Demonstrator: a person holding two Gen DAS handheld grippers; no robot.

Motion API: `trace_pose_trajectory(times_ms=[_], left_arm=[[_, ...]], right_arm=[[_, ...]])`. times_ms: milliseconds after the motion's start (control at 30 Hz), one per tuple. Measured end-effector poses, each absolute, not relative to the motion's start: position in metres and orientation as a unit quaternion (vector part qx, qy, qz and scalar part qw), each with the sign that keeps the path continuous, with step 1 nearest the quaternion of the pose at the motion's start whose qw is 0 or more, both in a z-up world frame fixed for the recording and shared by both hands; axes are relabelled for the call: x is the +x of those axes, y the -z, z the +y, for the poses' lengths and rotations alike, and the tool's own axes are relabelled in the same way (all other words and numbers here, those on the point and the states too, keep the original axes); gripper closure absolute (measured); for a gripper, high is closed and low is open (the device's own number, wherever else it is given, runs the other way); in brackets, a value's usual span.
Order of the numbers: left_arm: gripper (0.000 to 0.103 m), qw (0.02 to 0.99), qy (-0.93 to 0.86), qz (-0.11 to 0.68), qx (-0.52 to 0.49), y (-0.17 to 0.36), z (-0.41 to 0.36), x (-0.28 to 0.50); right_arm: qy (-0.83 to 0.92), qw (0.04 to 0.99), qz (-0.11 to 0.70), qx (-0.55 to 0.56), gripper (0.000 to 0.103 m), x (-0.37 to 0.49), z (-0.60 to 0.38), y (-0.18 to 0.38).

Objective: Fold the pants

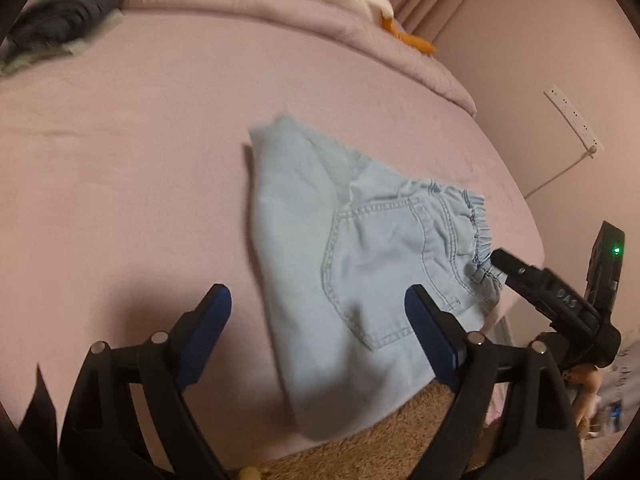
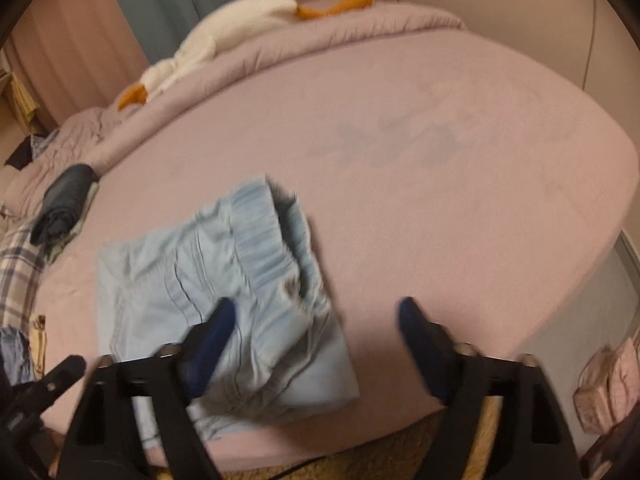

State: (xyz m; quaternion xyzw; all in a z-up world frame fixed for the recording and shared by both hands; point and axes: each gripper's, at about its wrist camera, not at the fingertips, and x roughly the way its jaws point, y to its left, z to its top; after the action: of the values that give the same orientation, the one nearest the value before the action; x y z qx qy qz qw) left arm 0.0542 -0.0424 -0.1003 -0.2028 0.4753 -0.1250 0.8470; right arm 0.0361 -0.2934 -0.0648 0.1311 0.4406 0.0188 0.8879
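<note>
The folded light-blue denim pants (image 1: 360, 248) lie near the front edge of the bed, on its pink sheet (image 1: 140, 168), back pocket and elastic waistband showing. The left gripper (image 1: 318, 304) hovers over them with jaws spread wide, pinching nothing. The right gripper (image 2: 316, 316) is likewise spread and empty above the waistband end.

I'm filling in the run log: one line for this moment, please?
stage: fold laid down | pants: folded, flat on bed | left gripper: open, empty | right gripper: open, empty
</note>
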Motion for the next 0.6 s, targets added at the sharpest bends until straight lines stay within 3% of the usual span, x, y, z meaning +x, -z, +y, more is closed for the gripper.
trace_pose_trajectory(times_ms=[167, 200, 267, 333, 367, 433, 500, 600], left_arm=[[0.022, 0.837, 0.124, 0.498, -0.187, 0.121, -0.061, 0.07], [0.027, 0.84, 0.124, 0.497, -0.181, 0.121, -0.065, 0.072], [0.051, 0.84, 0.107, 0.5, -0.181, 0.121, -0.069, 0.074], [0.062, 0.844, 0.102, 0.497, -0.175, 0.119, -0.075, 0.075], [0.074, 0.846, 0.098, 0.495, -0.171, 0.118, -0.076, 0.074], [0.083, 0.847, 0.102, 0.489, -0.182, 0.111, -0.073, 0.072], [0.086, 0.852, 0.107, 0.48, -0.182, 0.098, -0.071, 0.07], [0.086, 0.874, 0.093, 0.445, -0.172, 0.072, -0.058, 0.066]], right_arm=[[-0.084, 0.857, 0.476, 0.175, 0.013, 0.062, -0.296, 0.09], [-0.098, 0.847, 0.49, 0.182, 0.014, 0.068, -0.293, 0.098], [-0.124, 0.841, 0.492, 0.187, 0.017, 0.076, -0.285, 0.109], [-0.14, 0.841, 0.486, 0.191, 0.04, 0.08, -0.277, 0.112], [-0.139, 0.839, 0.489, 0.195, 0.045, 0.081, -0.274, 0.111], [-0.136, 0.841, 0.487, 0.193, 0.059, 0.077, -0.267, 0.103], [-0.144, 0.849, 0.474, 0.183, 0.066, 0.072, -0.257, 0.09], [-0.166, 0.865, 0.448, 0.154, 0.068, 0.069, -0.235, 0.063]])
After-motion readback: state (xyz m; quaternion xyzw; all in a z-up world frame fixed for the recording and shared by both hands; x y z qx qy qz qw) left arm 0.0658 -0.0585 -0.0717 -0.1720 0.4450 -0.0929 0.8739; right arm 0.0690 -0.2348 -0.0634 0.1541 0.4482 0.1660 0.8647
